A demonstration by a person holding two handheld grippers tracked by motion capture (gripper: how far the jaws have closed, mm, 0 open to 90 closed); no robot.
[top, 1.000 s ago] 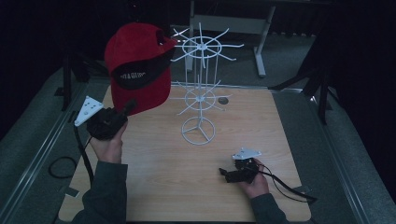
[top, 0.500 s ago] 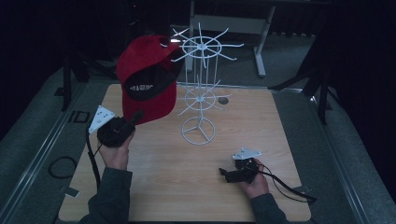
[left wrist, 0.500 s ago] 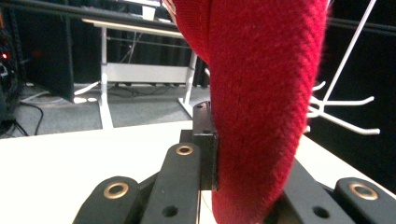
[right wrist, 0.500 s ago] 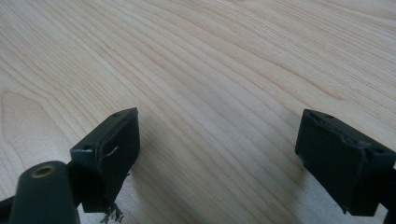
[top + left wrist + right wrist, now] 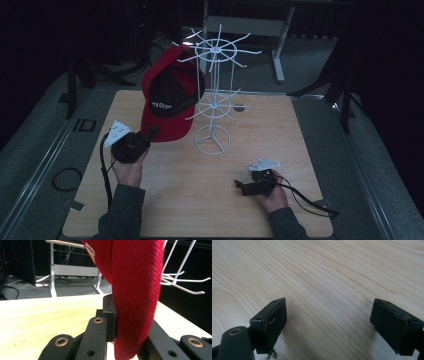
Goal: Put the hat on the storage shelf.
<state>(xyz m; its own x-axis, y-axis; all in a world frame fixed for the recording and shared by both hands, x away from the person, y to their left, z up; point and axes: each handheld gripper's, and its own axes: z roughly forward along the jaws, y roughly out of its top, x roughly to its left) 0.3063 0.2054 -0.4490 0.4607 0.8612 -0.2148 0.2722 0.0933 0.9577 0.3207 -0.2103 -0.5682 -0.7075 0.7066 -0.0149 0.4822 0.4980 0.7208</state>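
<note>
the left gripper (image 5: 148, 134) clenches the red cap's (image 5: 170, 100) brim, just left of the white wire rack (image 5: 214, 95); right gripper (image 5: 241, 186) rests released, farther.

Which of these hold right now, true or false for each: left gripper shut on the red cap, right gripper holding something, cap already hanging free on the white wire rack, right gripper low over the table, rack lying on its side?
1. The left gripper is shut on the red cap. True.
2. The right gripper holds something. False: its fingers stand apart with only bare table between them.
3. The cap hangs free on the white wire rack. False: the left gripper grips its edge beside the rack.
4. The right gripper is low over the table. True.
5. The rack lies on its side. False: it stands upright.
</note>
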